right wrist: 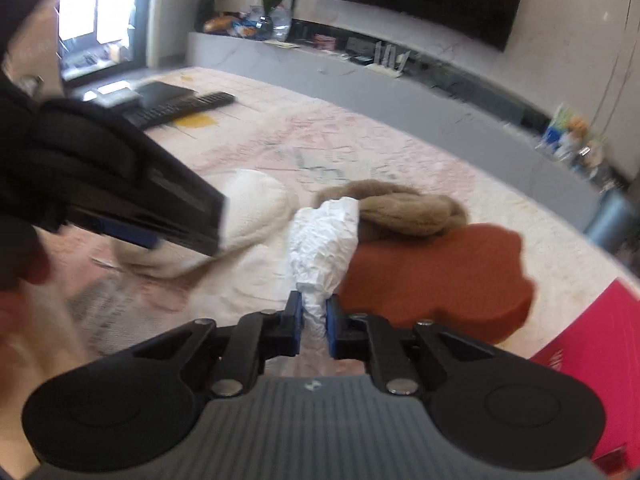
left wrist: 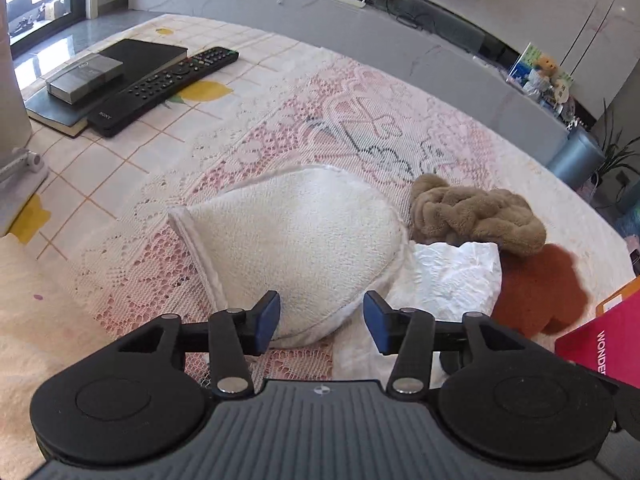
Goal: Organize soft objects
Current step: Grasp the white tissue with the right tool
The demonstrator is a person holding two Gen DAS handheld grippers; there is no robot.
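At the far left of my left wrist view a black Sony remote lies beside a dark book with a small grey box on top, all on the table under its lace cloth. My left hand-held gripper hovers with its blue pads apart over the near edge of the cream terry mitt; nothing is pinched between them. Just right of the mitt lies the crumpled white tissue, touching it, with the tan plush scrunchie behind and the rust-red sponge further right, partly under the scrunchie. A pink box sits at the right edge.

In the right wrist view, the other tool crosses the left side, blurred, over the mitt. My right hand-held gripper is clamped on the near end of the tissue, which rises from the pads toward the scrunchie, beside the sponge.
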